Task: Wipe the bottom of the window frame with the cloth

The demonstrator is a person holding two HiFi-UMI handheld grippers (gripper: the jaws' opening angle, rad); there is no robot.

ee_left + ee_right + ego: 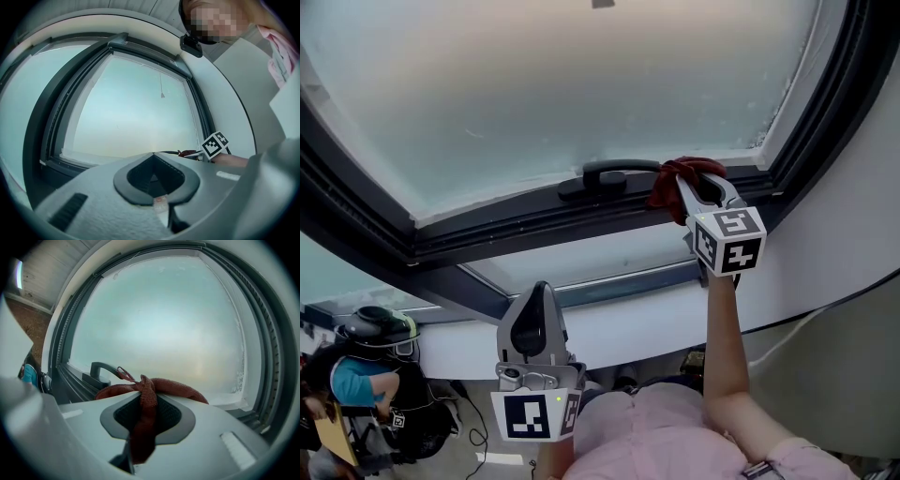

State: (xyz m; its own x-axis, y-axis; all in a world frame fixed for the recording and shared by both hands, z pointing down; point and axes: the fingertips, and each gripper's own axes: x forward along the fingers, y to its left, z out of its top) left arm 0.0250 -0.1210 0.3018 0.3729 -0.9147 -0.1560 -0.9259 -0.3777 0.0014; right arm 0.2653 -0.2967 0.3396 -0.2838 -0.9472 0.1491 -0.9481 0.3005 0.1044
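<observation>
The right gripper (689,192) is at the right of centre in the head view, held up on a bare forearm (722,347), its jaws clamped on the red cloth (701,169). The cloth is bunched at the jaw tips against the dark bottom bar of the frame (487,230), just right of the black handle (614,173). In the right gripper view the cloth (145,418) runs as a narrow strip down between the closed jaws of the gripper (143,397) and spreads into a fold beyond the tips, with the handle (103,369) to the left of it and the frame (70,380) below. Pale frosted glass (581,84) fills the upper part of the head view. The left gripper (539,292) is low in the lower centre of that view, well apart from the frame, pointing up toward it. In the left gripper view its jaws (152,157) are pressed together with nothing between them, and the red cloth (187,153) shows small at the right beside the other gripper's marker cube. A pink shirt (656,441) lies along the bottom edge of the head view.
</observation>
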